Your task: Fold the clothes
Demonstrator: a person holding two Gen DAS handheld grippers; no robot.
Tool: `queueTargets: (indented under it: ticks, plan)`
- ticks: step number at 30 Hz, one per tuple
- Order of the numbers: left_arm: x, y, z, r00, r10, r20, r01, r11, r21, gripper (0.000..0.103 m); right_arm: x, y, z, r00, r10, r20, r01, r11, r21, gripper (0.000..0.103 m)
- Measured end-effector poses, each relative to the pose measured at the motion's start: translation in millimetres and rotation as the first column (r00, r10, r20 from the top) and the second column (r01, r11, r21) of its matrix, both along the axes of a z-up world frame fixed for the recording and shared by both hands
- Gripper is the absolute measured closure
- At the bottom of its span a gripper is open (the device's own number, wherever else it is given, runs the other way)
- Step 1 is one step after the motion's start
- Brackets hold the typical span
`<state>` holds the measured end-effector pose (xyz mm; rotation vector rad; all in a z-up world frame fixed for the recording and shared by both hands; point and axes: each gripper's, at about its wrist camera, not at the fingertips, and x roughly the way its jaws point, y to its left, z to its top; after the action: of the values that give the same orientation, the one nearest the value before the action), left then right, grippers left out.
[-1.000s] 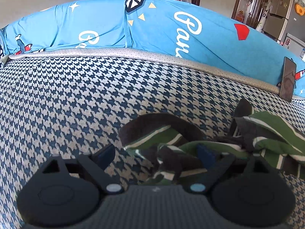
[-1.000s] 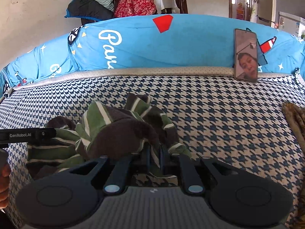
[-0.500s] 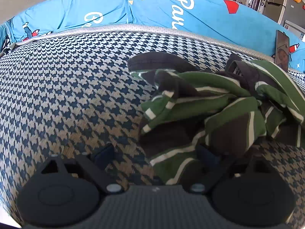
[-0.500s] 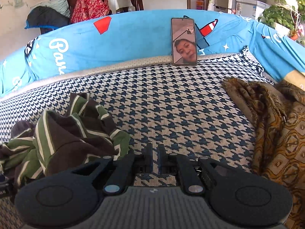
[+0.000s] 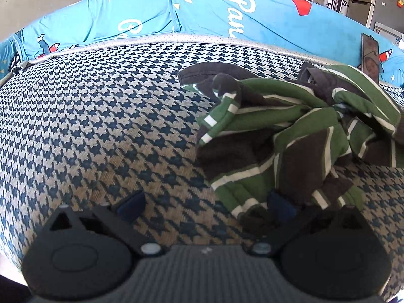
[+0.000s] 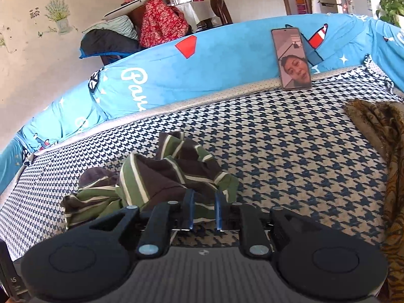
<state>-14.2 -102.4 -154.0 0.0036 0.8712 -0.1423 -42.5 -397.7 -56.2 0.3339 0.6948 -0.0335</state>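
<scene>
The striped shirt lies in a crumpled heap on the checked sofa seat. My left gripper is wide apart; my right gripper is a little apart around its edge. I think I must spread it flat next.

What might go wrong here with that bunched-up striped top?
The striped top lies crumpled, so the open left gripper may pinch several layers instead of one edge. The right gripper, jaws slightly apart at the cloth, may slip off. Dragging the top back could knock over the phone propped against the blue cushion.
</scene>
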Motion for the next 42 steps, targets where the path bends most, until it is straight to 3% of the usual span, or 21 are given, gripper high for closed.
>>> queueTargets:
  ticks: [2,7,10,14,15,19,20,26,31,38,42]
  plan:
    - [-1.7,4.1,2.6,1.000,0.002,0.001,-0.002,1.000,-0.031,0.000,5.1,4.4,-1.0,1.000,0.022,0.013,-0.022,0.999,0.026,0.060]
    - [-3.1,5.8,4.8,1.000,0.000,0.017,0.001,0.998,-0.063,0.000,19.7,19.6,-3.8,0.996,0.079,0.043,-0.082,0.994,0.073,0.036]
    - [-3.4,2.5,4.5,1.000,-0.008,0.023,0.009,0.998,-0.059,0.000,30.3,35.5,-6.9,0.993,0.110,0.044,-0.112,0.992,0.050,0.030]
    - [-2.8,0.8,3.1,1.000,-0.012,0.022,0.014,0.998,-0.060,0.000,42.6,54.7,-16.2,0.991,0.136,0.001,-0.136,0.990,-0.033,0.030]
    - [-2.6,0.4,2.7,1.000,-0.013,0.021,0.015,0.998,-0.060,0.000,44.8,58.6,-18.8,0.991,0.136,-0.014,-0.137,0.989,-0.058,0.032]
    - [-2.2,-1.5,1.2,1.000,-0.018,0.021,0.019,0.998,-0.055,0.000,51.2,59.7,-30.0,0.990,0.110,-0.093,-0.119,0.988,-0.098,0.084]
    - [-2.4,-2.4,0.7,1.000,-0.018,0.022,0.019,0.999,-0.047,0.000,51.1,56.9,-31.3,0.990,0.095,-0.103,-0.105,0.990,-0.097,0.092]
    - [-3.6,-4.0,-1.2,0.999,-0.021,0.027,0.021,0.999,-0.026,0.000,26.9,32.5,-14.9,0.999,0.007,-0.049,-0.013,0.993,-0.113,0.094]
    - [-6.9,-3.8,-2.8,0.999,-0.023,0.037,0.024,1.000,-0.018,0.000,9.6,14.0,-10.2,0.995,-0.062,-0.081,0.049,0.988,-0.149,0.095]
    - [-12.3,-3.8,-3.8,0.998,-0.023,0.051,0.024,1.000,-0.012,0.000,-19.9,-13.1,-10.0,0.963,-0.237,-0.130,0.218,0.965,-0.148,0.095]
    - [-16.9,-0.1,-4.1,0.998,-0.027,0.055,0.027,1.000,-0.009,0.000,-27.5,-20.6,-12.5,0.946,-0.279,-0.164,0.257,0.956,-0.140,0.095]
